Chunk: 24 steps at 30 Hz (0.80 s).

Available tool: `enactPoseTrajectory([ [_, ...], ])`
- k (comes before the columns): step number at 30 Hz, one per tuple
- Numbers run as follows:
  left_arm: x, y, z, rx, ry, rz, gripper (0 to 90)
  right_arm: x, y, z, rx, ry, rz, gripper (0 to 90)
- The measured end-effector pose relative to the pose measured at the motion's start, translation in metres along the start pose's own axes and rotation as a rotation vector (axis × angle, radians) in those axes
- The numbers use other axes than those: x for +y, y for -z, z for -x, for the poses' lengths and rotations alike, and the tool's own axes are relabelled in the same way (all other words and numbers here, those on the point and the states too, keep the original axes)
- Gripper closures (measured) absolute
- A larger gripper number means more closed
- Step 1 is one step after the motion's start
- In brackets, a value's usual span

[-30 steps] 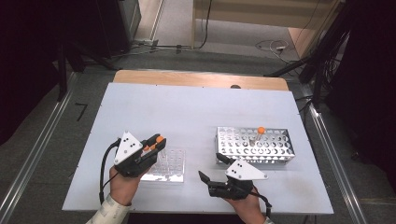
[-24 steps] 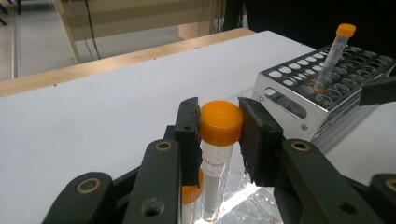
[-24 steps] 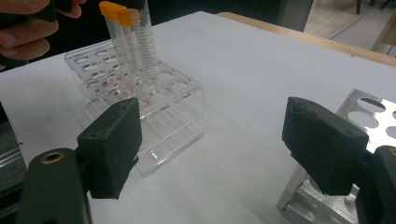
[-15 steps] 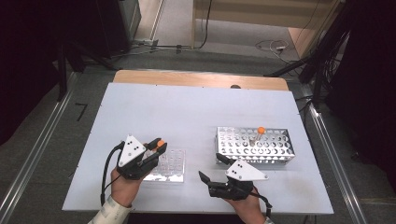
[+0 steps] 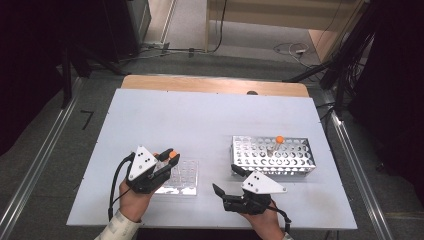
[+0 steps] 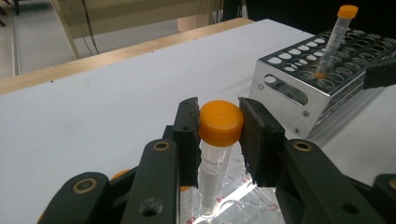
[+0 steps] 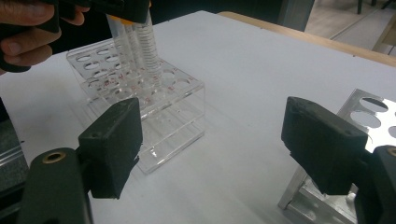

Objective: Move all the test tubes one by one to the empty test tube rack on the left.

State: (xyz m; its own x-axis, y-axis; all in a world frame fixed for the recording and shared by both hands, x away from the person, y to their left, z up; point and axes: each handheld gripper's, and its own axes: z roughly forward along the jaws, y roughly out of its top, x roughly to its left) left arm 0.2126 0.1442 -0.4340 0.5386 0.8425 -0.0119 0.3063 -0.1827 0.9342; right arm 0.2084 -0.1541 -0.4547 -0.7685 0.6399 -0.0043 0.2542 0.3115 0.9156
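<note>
My left gripper (image 5: 167,156) (image 6: 219,140) is shut on the orange cap of a clear tube (image 6: 219,122). The tube stands upright with its lower end in a clear plastic rack (image 5: 184,179) (image 7: 180,109). A second capped tube (image 6: 186,205) stands in the rack beside it. My right gripper (image 5: 227,180) (image 7: 217,142) rests open on the table between the two racks, with nothing between its pads. A perforated metal rack (image 5: 295,159) (image 6: 308,88) holds one orange-capped tube (image 5: 277,142) (image 6: 337,32), leaning slightly.
The racks sit on a white tabletop (image 5: 200,120) with a wooden strip (image 5: 210,85) along its far edge. The hand holding the left gripper (image 7: 23,32) shows in the right gripper view. Dark equipment and cables lie on the floor beyond the table.
My left gripper has sunk slightly over the clear rack with the tube still in it. The right gripper has not moved.
</note>
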Motion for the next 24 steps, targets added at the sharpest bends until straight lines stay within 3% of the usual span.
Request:
enactPoseTrajectory([
  [4,0.0001,-0.0003,0.0003,-0.006,0.001,-0.001,64.2,0.0000,0.0000,0.0003,0.001,0.001,0.001,19.0],
  [15,0.0003,0.0001,0.0002,-0.006,0.006,0.000,62.5,0.0000,0.0008,0.0008,-0.004,-0.003,0.004,19.0],
  [24,0.0041,0.0053,0.0006,-0.012,0.026,0.034,53.8,0.0006,0.0042,0.0034,-0.012,-0.008,0.012,19.1],
])
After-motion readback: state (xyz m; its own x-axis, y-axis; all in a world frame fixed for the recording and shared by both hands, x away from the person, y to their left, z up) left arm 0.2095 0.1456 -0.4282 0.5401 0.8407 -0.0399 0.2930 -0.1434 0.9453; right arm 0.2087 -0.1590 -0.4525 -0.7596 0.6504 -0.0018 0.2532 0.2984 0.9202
